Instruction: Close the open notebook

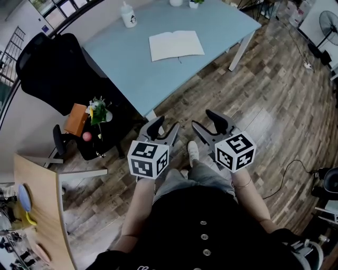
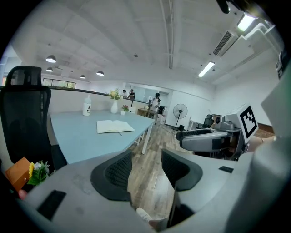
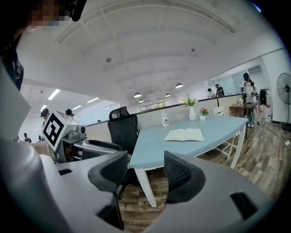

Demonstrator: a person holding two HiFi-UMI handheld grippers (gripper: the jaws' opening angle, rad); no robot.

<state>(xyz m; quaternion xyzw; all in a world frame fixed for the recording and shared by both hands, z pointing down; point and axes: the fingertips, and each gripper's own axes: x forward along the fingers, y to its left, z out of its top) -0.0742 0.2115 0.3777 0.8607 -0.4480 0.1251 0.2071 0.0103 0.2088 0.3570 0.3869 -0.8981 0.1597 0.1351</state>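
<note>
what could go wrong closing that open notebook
1. The notebook lies flat and loose on the smooth table; a one-sided flip could slide it rather than fold it.
2. Both the left gripper and right gripper are open and empty, away from the table; hard jaws might crease a thin page instead of catching the cover.

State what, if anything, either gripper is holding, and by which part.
Nothing. The left gripper and right gripper are open and empty; the notebook lies on the table.

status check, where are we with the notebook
Left gripper and right gripper open, empty, over the floor short of the table. Notebook lies open, untouched. Nothing on it; bottle stands apart.
</note>
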